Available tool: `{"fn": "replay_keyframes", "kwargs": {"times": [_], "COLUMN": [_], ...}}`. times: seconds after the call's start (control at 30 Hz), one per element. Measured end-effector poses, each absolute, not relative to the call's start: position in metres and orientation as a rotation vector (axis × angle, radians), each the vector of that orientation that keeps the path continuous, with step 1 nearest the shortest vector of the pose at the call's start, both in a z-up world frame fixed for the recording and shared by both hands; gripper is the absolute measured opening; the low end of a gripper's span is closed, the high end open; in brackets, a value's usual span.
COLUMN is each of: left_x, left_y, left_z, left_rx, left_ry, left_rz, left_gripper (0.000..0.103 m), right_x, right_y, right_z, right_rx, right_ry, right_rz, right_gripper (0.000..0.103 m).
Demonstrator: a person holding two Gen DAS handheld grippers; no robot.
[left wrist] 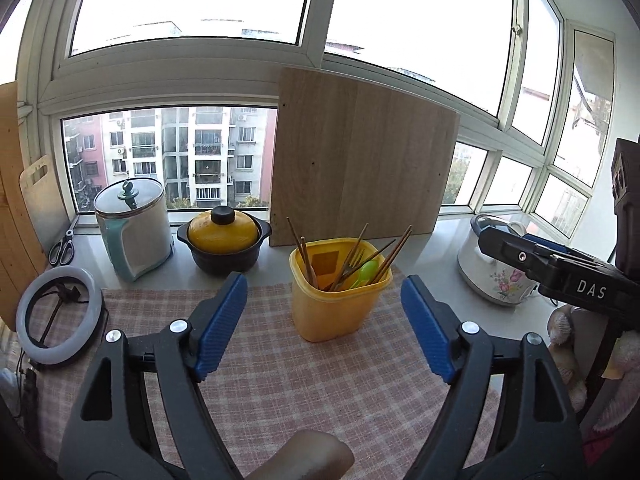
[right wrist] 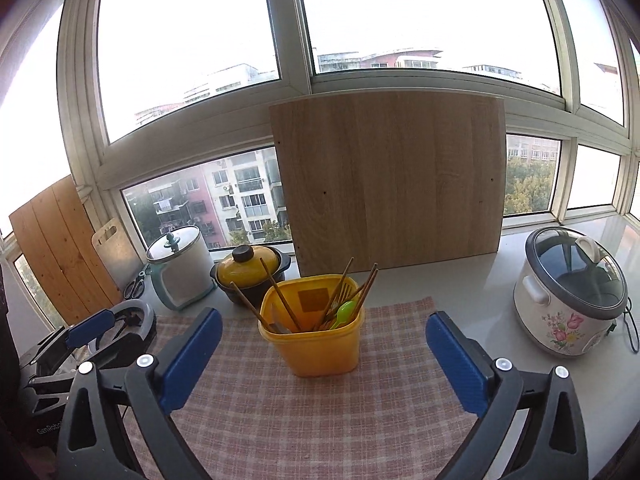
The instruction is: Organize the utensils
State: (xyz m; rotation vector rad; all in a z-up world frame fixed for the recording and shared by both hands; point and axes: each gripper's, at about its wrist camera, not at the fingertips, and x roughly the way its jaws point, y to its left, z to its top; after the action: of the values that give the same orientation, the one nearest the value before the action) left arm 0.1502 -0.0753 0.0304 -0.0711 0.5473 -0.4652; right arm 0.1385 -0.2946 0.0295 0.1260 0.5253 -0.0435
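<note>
A yellow plastic holder (left wrist: 334, 300) (right wrist: 316, 340) stands on a pink checked cloth (left wrist: 280, 380) (right wrist: 320, 420). It holds several wooden chopsticks (left wrist: 394, 254) (right wrist: 280, 296), a fork (left wrist: 352, 262) (right wrist: 340, 296) and a green spoon (left wrist: 366, 272) (right wrist: 346, 312). My left gripper (left wrist: 324, 300) is open and empty, just in front of the holder. My right gripper (right wrist: 324, 338) is open and empty, also in front of the holder. The right gripper shows at the right edge of the left wrist view (left wrist: 560, 272). The left gripper shows at the left edge of the right wrist view (right wrist: 92, 328).
A wooden board (left wrist: 360, 160) (right wrist: 392, 188) leans on the window behind the holder. A yellow-lidded black pot (left wrist: 224, 240) (right wrist: 250, 272), a white kettle (left wrist: 134, 228) (right wrist: 180, 268), scissors (left wrist: 62, 248), a ring light (left wrist: 60, 316) and a flowered rice cooker (right wrist: 572, 292) (left wrist: 492, 272) stand around.
</note>
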Motion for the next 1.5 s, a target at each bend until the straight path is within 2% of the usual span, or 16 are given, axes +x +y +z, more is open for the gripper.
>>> {"fn": "replay_keyframes", "kwargs": {"times": [0.13, 0.4, 1.5], "left_x": [0.144, 0.135, 0.128], "left_y": [-0.073, -0.067, -0.066], "left_z": [0.033, 0.034, 0.023], "left_rx": [-0.063, -0.065, -0.008], "left_ry": [0.533, 0.506, 0.537], "left_rz": [-0.448, -0.405, -0.345], "left_gripper": [0.085, 0.103, 0.103], "right_x": [0.135, 0.130, 0.122], "right_y": [-0.295, -0.294, -0.296], "right_z": [0.030, 0.026, 0.025], "right_rx": [0.119, 0.119, 0.133], "right_ry": [0.521, 0.523, 0.512], "right_rz": [-0.055, -0.059, -0.086], "right_gripper": [0.103, 0.103, 0.103]}}
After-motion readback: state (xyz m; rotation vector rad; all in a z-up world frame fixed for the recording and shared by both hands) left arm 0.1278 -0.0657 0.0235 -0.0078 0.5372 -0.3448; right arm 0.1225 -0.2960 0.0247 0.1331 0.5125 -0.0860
